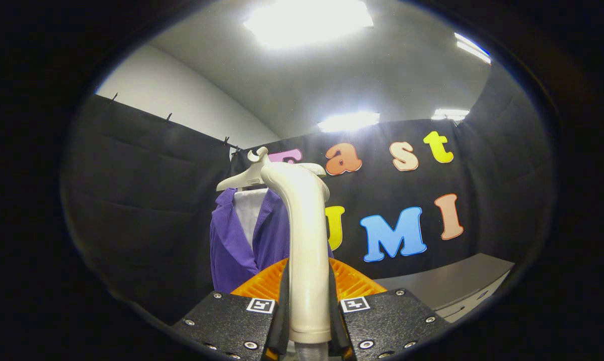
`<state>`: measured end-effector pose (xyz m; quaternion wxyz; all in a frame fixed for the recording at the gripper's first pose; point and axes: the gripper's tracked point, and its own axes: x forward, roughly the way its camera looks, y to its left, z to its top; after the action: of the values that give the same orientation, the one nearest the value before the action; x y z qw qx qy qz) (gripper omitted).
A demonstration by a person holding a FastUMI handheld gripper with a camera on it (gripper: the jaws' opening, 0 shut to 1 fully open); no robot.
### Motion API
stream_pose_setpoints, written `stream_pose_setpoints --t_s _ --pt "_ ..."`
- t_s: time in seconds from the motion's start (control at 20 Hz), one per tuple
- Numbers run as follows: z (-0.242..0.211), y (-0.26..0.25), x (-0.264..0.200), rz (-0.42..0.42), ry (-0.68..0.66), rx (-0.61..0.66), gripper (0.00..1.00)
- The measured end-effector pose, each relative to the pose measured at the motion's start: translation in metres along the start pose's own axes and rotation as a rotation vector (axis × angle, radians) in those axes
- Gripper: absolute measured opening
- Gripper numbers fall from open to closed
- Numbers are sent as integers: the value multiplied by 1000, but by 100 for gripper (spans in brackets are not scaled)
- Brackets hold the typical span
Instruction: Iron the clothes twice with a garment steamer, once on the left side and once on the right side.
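In the booth, against its black cloth wall, one purple garment (232, 245) hung from a single white hanger (247, 178) to the left of the tool, its front turned toward the camera and its collar open on a pale lining, an arrangement that apparently left both halves of the cloth free to be steamed in turn. Just to its right, and nearer the lens, one cream-coloured garment steamer (307, 240) rose upright from the gripper (308, 306), its handle clamped between the two black fingers, which pressed on it from either side, each bearing one small square marker. The handle curved at the top toward the garment, so the head, hidden behind the bend, seemed aimed at the cloth at about collar height; whether it touched the fabric could not be told. An orange ribbed part of the gripper (352, 283) showed behind the fingers. Farther right, beyond the steamer, one grey table (452, 283) stood along the wall, its near edge bare. By this view, the pass appeared to be starting high on the garment, neither side yet plainly done.
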<state>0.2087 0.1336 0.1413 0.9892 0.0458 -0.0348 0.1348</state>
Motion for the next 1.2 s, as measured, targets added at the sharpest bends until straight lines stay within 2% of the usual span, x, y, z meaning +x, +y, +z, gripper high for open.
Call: stream_pose_setpoints --t_s 0.25,0.5,0.75,1.2 --pt "-6 23 47 34 -5 -50 34" --pt "-46 36 70 53 72 -96 34" --pt "-89 38 67 60 145 -82 34" --pt "-156 41 30 58 288 -78 34"
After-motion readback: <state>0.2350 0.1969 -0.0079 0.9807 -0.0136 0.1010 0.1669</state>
